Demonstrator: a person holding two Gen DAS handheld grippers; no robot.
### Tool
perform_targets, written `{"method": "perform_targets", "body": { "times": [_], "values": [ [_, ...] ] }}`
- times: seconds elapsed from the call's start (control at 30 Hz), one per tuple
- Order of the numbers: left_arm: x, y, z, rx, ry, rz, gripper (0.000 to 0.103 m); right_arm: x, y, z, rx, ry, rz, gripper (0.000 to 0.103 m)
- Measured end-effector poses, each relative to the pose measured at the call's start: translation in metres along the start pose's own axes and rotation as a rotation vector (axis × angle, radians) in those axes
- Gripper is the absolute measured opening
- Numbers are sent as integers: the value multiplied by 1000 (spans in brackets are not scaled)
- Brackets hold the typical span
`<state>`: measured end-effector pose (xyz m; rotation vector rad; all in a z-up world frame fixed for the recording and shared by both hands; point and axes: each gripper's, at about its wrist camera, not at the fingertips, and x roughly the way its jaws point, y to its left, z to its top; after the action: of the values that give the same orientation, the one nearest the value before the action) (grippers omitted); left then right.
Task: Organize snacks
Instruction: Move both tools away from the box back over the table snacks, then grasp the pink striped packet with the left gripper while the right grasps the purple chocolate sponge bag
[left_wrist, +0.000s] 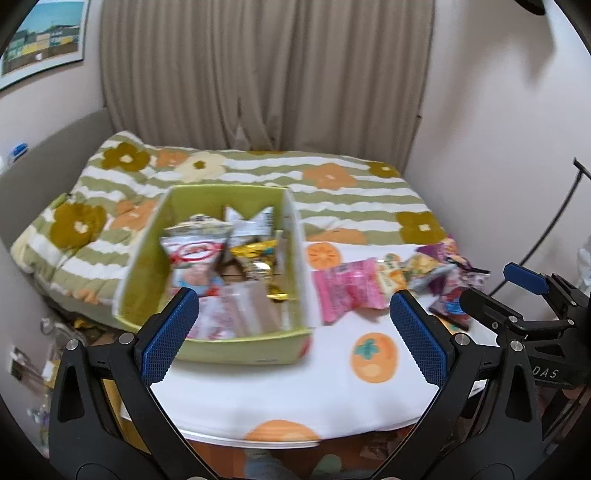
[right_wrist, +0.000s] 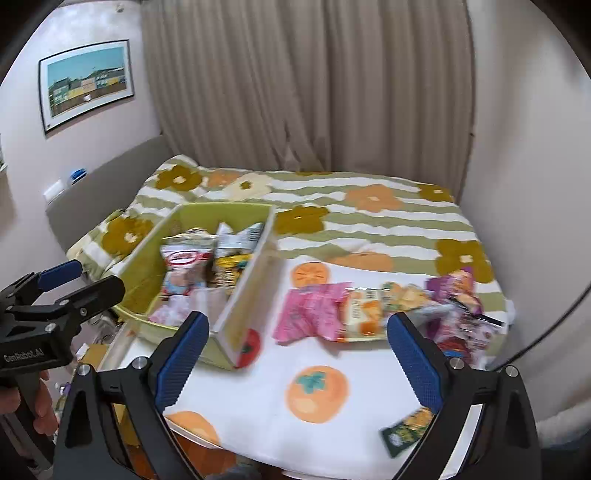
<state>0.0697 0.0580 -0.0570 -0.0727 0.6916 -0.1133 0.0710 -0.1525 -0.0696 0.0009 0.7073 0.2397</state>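
A green box (left_wrist: 147, 254) (right_wrist: 142, 266) stands on the white persimmon-print table and holds several snack packs, among them a red-and-white bag (left_wrist: 194, 254) (right_wrist: 184, 258) and a gold pack (left_wrist: 256, 256). To its right lie loose snacks: a pink pack (left_wrist: 345, 291) (right_wrist: 314, 310), an orange-and-white pack (right_wrist: 364, 308) and a purple pile (left_wrist: 450, 273) (right_wrist: 458, 299). A small dark green pack (right_wrist: 408, 430) lies near the table's front right. My left gripper (left_wrist: 291, 332) is open and empty in front of the box. My right gripper (right_wrist: 299, 354) is open and empty before the pink pack.
The table (left_wrist: 295, 391) has a rounded front edge. Behind it is a bed with a striped flower quilt (left_wrist: 258, 173) (right_wrist: 369, 214), curtains and walls. The right gripper shows at the right of the left wrist view (left_wrist: 517, 295); the left gripper shows at the left of the right wrist view (right_wrist: 66, 284).
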Motion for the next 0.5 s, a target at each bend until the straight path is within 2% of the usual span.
{"method": "perform_targets", "body": {
  "times": [0.2, 0.37, 0.5],
  "values": [
    [17, -49, 0, 37, 4, -59, 103, -19, -51, -12, 50, -21, -66, 96],
    [56, -81, 4, 65, 75, -107, 103, -17, -92, -21, 129, -2, -126, 96],
    [102, -102, 10, 114, 124, -125, 103, -5, -121, -26, 188, 16, -183, 96]
  ]
}}
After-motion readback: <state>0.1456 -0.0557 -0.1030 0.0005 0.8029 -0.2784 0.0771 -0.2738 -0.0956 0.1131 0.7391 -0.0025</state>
